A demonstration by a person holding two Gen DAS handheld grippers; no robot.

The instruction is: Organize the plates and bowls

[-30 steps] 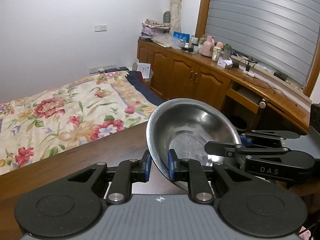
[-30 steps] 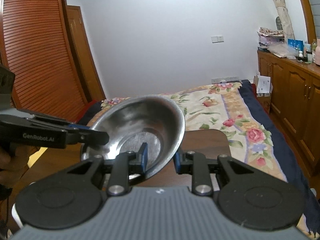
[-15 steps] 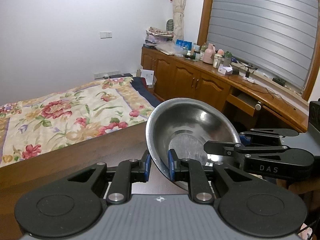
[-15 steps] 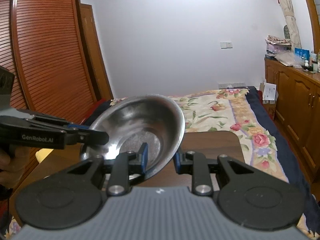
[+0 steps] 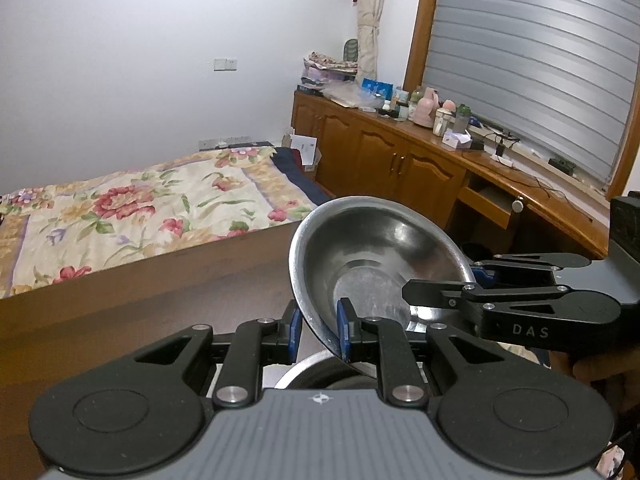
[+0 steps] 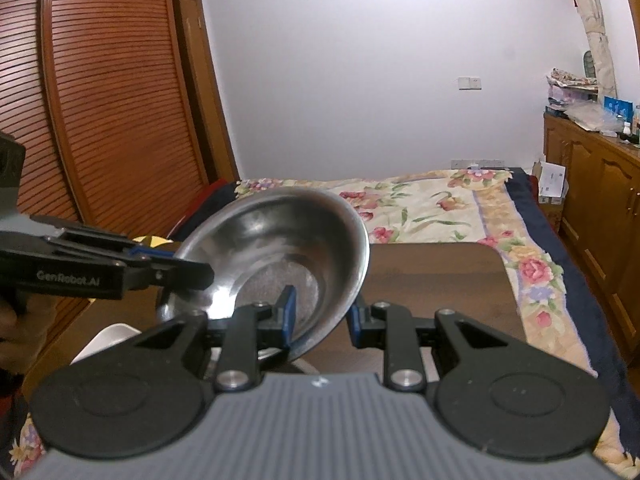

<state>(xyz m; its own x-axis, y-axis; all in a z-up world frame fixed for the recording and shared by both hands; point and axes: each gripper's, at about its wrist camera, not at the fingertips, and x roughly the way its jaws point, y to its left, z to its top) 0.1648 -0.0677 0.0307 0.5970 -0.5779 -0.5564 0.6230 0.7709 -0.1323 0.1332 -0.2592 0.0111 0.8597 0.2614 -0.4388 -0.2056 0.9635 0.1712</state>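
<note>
A steel bowl (image 5: pixel 372 256) is held in the air between both grippers, tilted. My left gripper (image 5: pixel 318 330) is shut on its near-left rim. My right gripper (image 6: pixel 320 316) is shut on the opposite rim; it also shows in the left wrist view (image 5: pixel 460 284) reaching in from the right. The same bowl (image 6: pixel 288 248) fills the middle of the right wrist view, with the left gripper (image 6: pixel 188 268) clamped on its left rim. Below the bowl the rim of another steel bowl (image 5: pixel 304 368) shows. A white dish edge (image 6: pixel 106 338) lies low left.
A dark wooden table (image 6: pixel 440 280) lies under the bowl. A bed with a floral cover (image 5: pixel 132 216) stands beyond it. Wooden cabinets with bottles (image 5: pixel 400 156) run along the right wall. A slatted wardrobe (image 6: pixel 100 100) stands at the left.
Both grippers have risen and tipped up with the bowl still held between them. A second steel bowl and a white dish edge have come into view underneath.
</note>
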